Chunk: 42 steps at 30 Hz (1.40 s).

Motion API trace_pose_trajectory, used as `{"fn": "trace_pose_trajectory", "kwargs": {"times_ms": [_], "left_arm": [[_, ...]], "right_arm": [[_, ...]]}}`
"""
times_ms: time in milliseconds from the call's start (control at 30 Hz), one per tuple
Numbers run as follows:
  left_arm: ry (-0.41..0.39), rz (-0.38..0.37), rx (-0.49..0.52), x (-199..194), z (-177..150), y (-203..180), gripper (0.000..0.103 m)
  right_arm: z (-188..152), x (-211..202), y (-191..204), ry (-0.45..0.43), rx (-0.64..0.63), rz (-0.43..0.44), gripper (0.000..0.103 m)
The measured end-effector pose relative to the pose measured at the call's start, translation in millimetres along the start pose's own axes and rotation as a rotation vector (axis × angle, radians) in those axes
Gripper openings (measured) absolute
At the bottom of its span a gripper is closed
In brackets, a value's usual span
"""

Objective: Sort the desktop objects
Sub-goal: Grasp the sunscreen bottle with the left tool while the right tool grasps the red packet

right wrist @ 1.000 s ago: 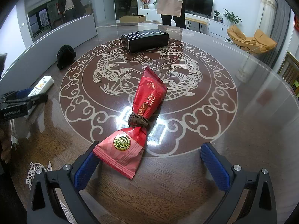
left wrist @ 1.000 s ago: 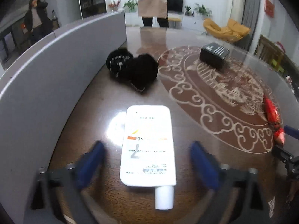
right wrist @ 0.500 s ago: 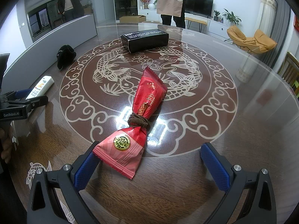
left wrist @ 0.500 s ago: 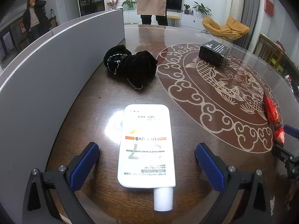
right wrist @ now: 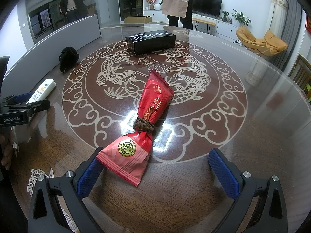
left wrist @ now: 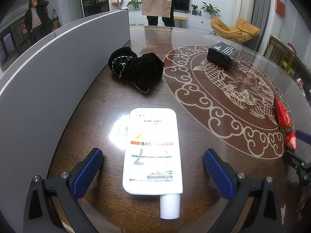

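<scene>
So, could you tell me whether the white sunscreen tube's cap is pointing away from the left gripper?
No, the white sunscreen tube lies flat with its round cap nearest the open left gripper, between the blue fingers.

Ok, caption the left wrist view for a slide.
Open left gripper straddling a white sunscreen tube on the wooden table, black pouch beyond.

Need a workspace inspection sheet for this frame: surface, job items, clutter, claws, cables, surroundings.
Surface: glossy round wooden table with carp inlay, glare patches.
Job's things: sunscreen tube lying flat, cap toward the left claw; red wrapped snack tied with cord; black box; black velvet pouch.
Clutter: nothing seen.
Claws: left claw open, straddling the tube; right claw open, one finger at the snack's end.
Cables: nothing seen.
Surroundings: grey partition, two people standing, TV, orange chairs.
</scene>
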State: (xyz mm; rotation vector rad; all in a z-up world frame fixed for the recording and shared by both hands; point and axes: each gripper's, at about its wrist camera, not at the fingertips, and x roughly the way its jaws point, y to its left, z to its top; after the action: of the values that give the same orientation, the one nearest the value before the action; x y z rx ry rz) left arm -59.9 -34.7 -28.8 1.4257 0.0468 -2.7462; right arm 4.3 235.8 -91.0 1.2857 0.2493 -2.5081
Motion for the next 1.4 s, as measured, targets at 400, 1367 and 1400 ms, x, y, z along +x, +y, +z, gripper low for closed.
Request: {"fn": "trace_pose_trajectory", "kwargs": {"times_ms": [400, 1367, 1400], "left_arm": [[0.000, -0.001, 0.000, 0, 0, 0, 0.103], [-0.070, -0.043, 0.014, -14, -7, 1, 0.051], [-0.072, -0.046, 0.010, -14, -8, 1, 0.051]], "right_arm": [[0, 0, 0, 0.000, 0.000, 0.000, 0.103], [22, -3, -7, 0.070, 0.098, 0.105, 0.088], [27, -3, -6, 0.067, 0.109, 0.110, 0.084]]}}
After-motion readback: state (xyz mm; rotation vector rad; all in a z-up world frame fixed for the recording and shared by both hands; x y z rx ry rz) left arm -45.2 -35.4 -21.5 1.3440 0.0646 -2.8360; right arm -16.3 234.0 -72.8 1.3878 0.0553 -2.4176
